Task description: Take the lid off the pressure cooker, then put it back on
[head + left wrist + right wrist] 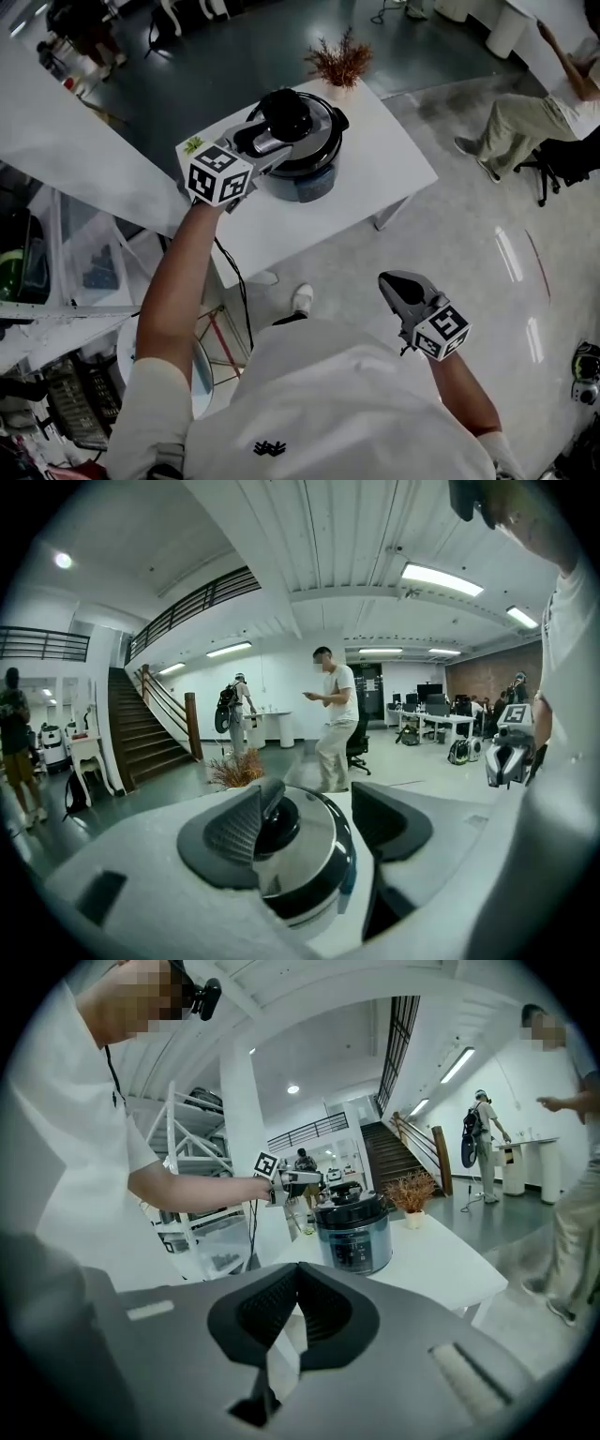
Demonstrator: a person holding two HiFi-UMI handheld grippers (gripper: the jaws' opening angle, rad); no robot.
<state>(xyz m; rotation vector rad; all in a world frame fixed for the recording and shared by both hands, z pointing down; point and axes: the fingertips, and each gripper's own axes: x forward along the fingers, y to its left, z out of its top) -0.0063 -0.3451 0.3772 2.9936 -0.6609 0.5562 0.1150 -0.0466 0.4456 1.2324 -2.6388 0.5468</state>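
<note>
The pressure cooker [307,176] stands on the white table [394,159], silver and black, its lid [289,120] on top with a black knob. My left gripper [267,150] reaches over the cooker from the left. In the left gripper view the gripper [314,803] is open, its jaws standing wide on either side of the lid's knob [277,823], and the pads do not press on it. My right gripper [396,283] hangs off the table's near side, well short of the cooker [354,1237]. Its jaws [296,1279] are shut with nothing in them.
A small pot of dried plants [339,64] stands at the table's far edge behind the cooker. Shelves and clutter [56,375] fill the left. A person sits on a chair [534,117] at the right, and another person [335,719] stands beyond the table.
</note>
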